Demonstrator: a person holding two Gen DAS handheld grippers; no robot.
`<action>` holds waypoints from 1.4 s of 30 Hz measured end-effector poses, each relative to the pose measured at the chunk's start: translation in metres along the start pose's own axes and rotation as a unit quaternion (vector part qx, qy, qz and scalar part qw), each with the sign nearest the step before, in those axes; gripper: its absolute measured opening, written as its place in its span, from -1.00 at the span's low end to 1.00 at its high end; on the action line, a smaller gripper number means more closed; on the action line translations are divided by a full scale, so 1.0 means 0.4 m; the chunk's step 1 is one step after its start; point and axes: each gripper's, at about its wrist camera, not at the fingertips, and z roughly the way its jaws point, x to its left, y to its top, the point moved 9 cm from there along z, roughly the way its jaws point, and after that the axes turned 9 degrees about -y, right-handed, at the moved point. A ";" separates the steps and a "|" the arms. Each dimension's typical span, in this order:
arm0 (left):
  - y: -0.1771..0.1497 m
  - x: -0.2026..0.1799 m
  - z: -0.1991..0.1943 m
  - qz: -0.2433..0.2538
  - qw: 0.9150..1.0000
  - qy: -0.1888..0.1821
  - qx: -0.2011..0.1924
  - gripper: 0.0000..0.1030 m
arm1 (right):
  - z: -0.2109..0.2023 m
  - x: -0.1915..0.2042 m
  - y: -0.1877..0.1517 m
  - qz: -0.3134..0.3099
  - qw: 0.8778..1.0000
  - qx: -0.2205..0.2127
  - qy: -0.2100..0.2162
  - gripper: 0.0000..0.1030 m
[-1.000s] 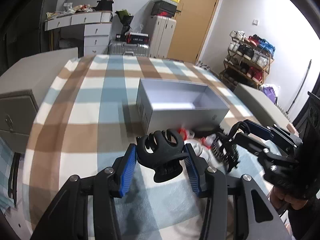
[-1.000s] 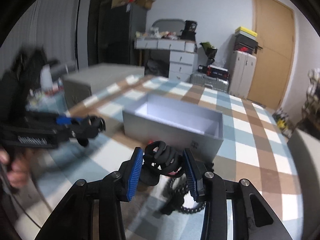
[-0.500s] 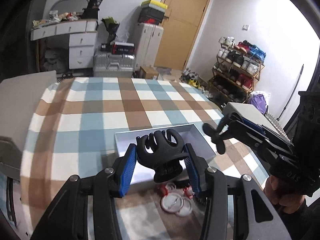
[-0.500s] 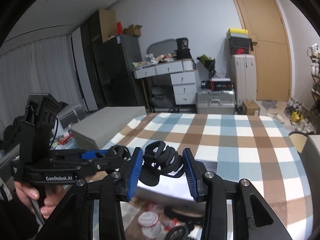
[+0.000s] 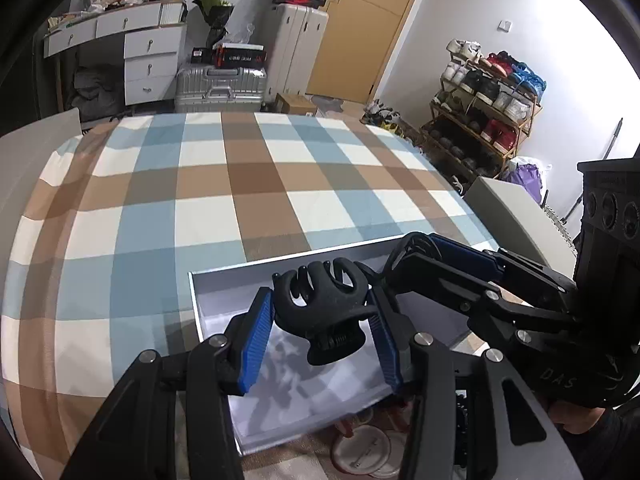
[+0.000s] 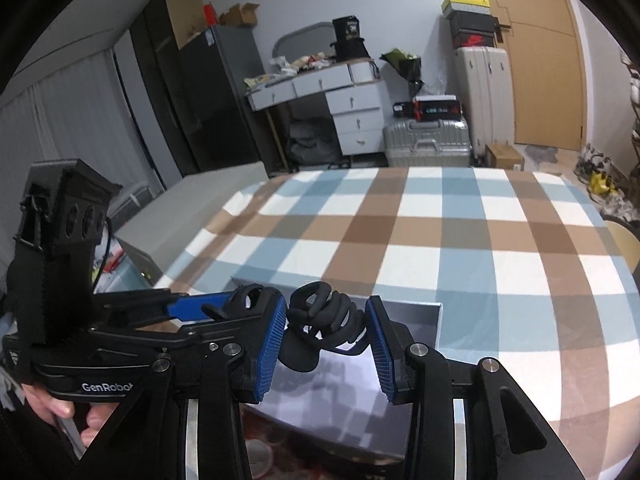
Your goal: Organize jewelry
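A checked cloth (image 5: pixel 248 184) covers the surface, and an open grey box (image 5: pixel 212 300) sits near its front edge. Both grippers hang side by side above the box. The left gripper (image 5: pixel 320 340) is clamped on a black claw hair clip (image 5: pixel 324 312); the right gripper (image 6: pixel 326 344) pinches what looks like a second black clip (image 6: pixel 324 320). Round badges (image 5: pixel 360 446) lie on the cloth just before the box's front wall.
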 end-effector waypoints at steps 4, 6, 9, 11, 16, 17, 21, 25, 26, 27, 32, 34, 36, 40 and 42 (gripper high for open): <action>-0.012 0.003 0.014 -0.005 1.000 -0.001 0.012 -0.19 | 0.027 -0.006 -0.016 -0.006 1.000 0.015 -0.008 -0.23; -0.013 0.002 0.017 -0.004 1.000 0.001 0.014 -0.19 | 0.042 -0.010 -0.028 -0.004 1.000 0.025 -0.008 -0.23; -0.011 -0.001 0.014 -0.001 1.000 0.000 0.012 -0.19 | 0.050 -0.016 -0.033 0.004 0.999 0.032 -0.005 -0.22; -0.012 -0.004 0.013 0.003 1.000 0.001 0.014 -0.19 | 0.049 -0.019 -0.032 0.008 0.999 0.032 -0.003 -0.20; -0.006 -0.006 0.017 -0.001 1.000 -0.008 0.014 -0.18 | 0.035 -0.021 -0.020 0.017 1.000 0.022 0.006 -0.18; -0.005 -0.009 0.016 0.001 1.000 -0.011 0.014 -0.18 | 0.030 -0.024 -0.020 0.020 1.000 0.020 0.007 -0.18; -0.005 -0.030 0.018 0.019 0.999 -0.018 0.019 0.04 | 0.008 -0.034 -0.014 0.037 0.999 0.013 0.011 -0.16; 0.003 -0.047 0.002 0.031 0.999 -0.019 0.006 0.28 | -0.029 -0.052 -0.001 0.049 0.999 -0.003 0.003 -0.16; 0.006 -0.047 -0.002 0.033 0.999 -0.016 0.003 0.28 | -0.044 -0.056 0.002 0.050 0.999 -0.009 0.001 -0.16; 0.008 -0.049 -0.009 0.035 0.999 -0.011 0.000 0.28 | -0.054 -0.056 0.004 0.051 0.999 -0.011 0.001 -0.16; 0.007 -0.066 -0.050 0.043 0.999 0.011 -0.015 0.28 | -0.117 -0.055 0.009 0.047 0.998 -0.031 0.000 -0.02; 0.006 -0.074 -0.066 0.045 0.999 0.016 -0.023 0.28 | -0.143 -0.053 0.007 0.048 0.998 -0.037 0.001 0.03; 0.003 -0.082 -0.082 0.046 0.998 0.025 -0.030 0.28 | -0.170 -0.052 0.002 0.049 0.998 -0.044 -0.001 0.03; -0.008 -0.099 -0.115 0.056 0.996 0.056 -0.047 0.28 | -0.224 -0.048 -0.011 0.047 0.997 -0.056 -0.013 0.27; -0.013 -0.105 -0.131 0.058 0.994 0.069 -0.058 0.29 | -0.247 -0.048 -0.019 0.046 0.997 -0.061 -0.023 0.46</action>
